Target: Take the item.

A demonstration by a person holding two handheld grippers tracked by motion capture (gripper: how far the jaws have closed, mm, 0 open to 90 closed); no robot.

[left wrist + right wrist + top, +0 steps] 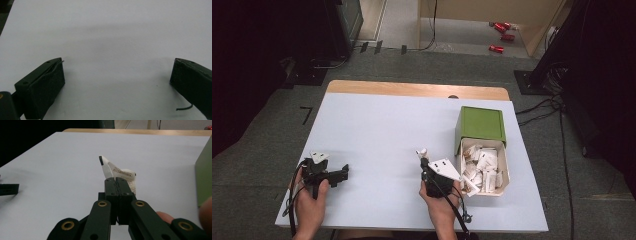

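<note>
Right gripper [117, 182] clamped on white sachet [117, 171] sticking out past its tips (green box [481, 125] of sachets just right); left gripper [117, 75] wide apart, empty, over table [382, 130].

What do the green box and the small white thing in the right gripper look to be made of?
The green box looks like matte card or painted board: flat, dull faces and crisp edges. The white packet held in the right gripper looks like thin printed paper or plastic film, creased and bent, with small black lettering.
</note>
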